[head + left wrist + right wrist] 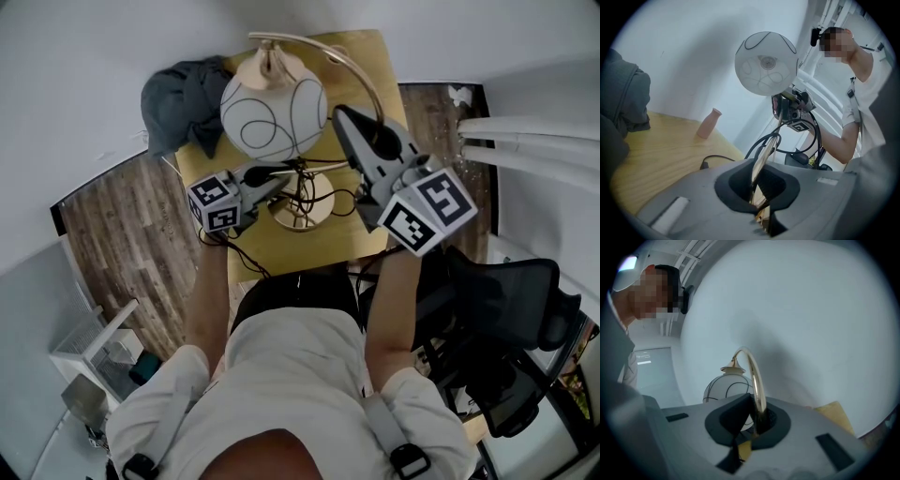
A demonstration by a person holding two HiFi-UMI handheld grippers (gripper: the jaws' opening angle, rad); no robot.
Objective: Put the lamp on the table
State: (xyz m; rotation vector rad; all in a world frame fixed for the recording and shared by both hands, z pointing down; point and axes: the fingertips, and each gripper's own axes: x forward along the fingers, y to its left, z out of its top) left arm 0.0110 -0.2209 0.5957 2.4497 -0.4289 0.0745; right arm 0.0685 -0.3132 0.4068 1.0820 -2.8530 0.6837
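Note:
The lamp has a white globe (274, 114) with thin black lines, a curved brass arm (361, 75) and a round brass base (303, 204). It hangs over the small wooden table (361, 47); whether the base touches the top I cannot tell. My left gripper (274, 178) is shut on the lamp's brass stem (763, 161) below the globe (766, 63). My right gripper (345, 120) is shut on the brass arm (755, 376), with the globe (724, 389) hanging just beyond it. The black cord (246, 255) trails off the table's near edge.
A grey cloth (183, 98) lies bunched on the table's far left corner. A pink bottle (708, 123) stands on the table (656, 154) by the wall. A black office chair (506, 309) stands at my right, a white shelf (98, 352) at lower left.

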